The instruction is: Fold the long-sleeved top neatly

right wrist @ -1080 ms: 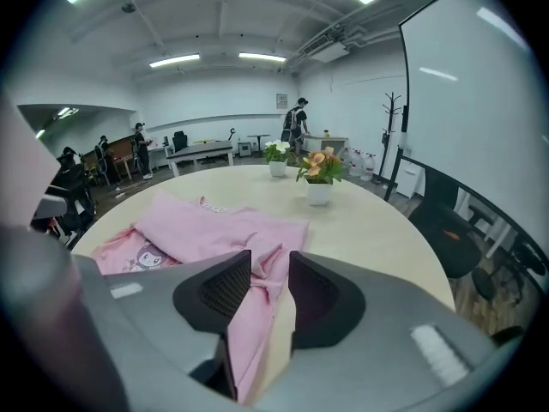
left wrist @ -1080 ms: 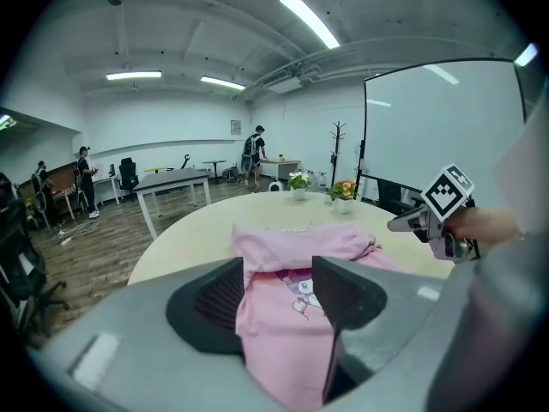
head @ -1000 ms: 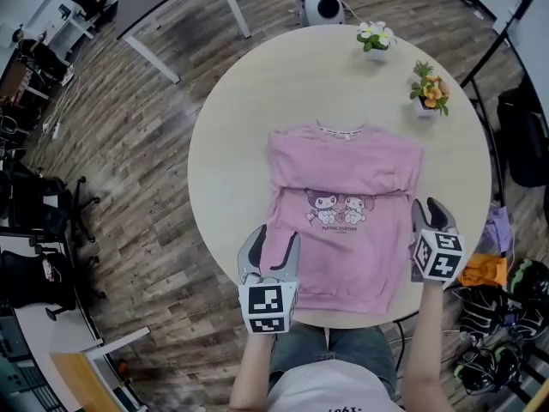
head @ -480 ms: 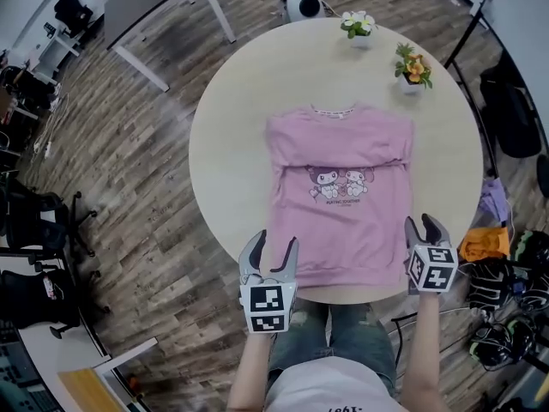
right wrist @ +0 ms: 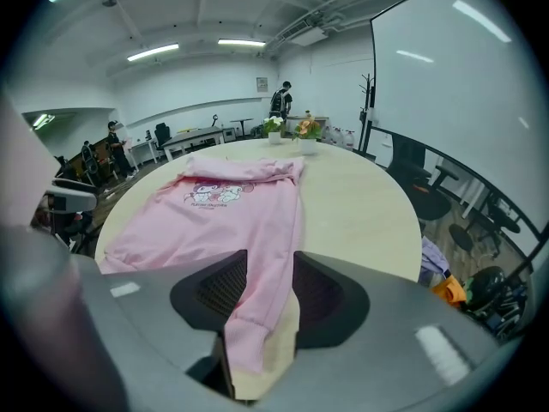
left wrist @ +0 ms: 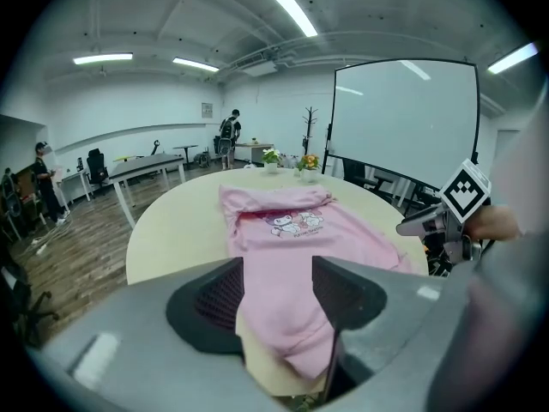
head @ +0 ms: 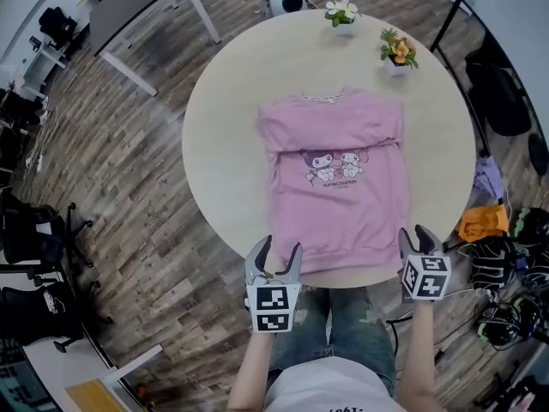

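While the person stands at the near rim of the round table, the head view shows the pink long-sleeved top lying flat on it, sleeves tucked in across the chest, cartoon print facing up, collar toward the far side and hem right at the edge by the person. The left gripper hangs at the hem's left corner and the right gripper at its right corner, both just at the table's rim. Two small flower pots sit at the far side, well apart from the top. From the left gripper view, its jaws stand spread, with the hem corner showing in the gap between them and the cloth lying slack on the table, not pinched. From the right gripper view, its jaws have just been opening and now stand apart; the right edge of the top runs down through the gap to the hem corner, lying loose on the tabletop with bare table beside it.
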### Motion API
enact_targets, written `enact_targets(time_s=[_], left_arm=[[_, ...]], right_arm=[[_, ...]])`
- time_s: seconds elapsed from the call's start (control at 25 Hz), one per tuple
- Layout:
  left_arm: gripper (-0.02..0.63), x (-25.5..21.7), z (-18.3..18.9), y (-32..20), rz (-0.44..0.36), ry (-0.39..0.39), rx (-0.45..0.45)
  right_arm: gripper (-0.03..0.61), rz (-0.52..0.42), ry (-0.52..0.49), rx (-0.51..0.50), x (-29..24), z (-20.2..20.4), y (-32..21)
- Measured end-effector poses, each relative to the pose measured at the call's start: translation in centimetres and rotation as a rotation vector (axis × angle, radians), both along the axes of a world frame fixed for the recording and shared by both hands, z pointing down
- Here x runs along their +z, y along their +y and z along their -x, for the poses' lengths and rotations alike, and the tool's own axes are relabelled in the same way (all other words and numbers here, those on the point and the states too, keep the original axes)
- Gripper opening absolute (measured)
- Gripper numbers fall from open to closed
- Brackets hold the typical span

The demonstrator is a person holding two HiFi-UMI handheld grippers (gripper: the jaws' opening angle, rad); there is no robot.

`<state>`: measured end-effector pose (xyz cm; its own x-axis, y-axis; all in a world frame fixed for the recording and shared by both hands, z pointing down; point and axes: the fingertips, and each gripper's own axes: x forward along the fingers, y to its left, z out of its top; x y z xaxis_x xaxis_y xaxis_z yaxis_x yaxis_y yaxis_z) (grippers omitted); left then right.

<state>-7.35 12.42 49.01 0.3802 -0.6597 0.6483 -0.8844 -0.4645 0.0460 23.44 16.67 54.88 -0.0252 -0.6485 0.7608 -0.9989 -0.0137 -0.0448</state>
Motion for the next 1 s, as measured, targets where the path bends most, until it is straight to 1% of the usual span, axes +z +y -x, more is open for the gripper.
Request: enact_targets(time_s=[0.4, 0.72, 1.0], left_arm=[[0.248, 4.2, 0.7, 3.8, 0.109, -0.012, 0.039], [0.248, 6.6, 1.1, 5.8, 0.187, -0.028, 0.060], [0.216, 8.8, 0.9, 7.3, 0.270, -0.036, 0.083]], right_arm=[[0.196, 0.072, -0.016, 0.023, 2.5, 1.7, 4.4], [0.195, 0.098, -0.020, 0.024, 3.7, 2.4, 5.8], [0.195, 0.125, -0.012, 0.026, 4.5, 2.6, 6.8]])
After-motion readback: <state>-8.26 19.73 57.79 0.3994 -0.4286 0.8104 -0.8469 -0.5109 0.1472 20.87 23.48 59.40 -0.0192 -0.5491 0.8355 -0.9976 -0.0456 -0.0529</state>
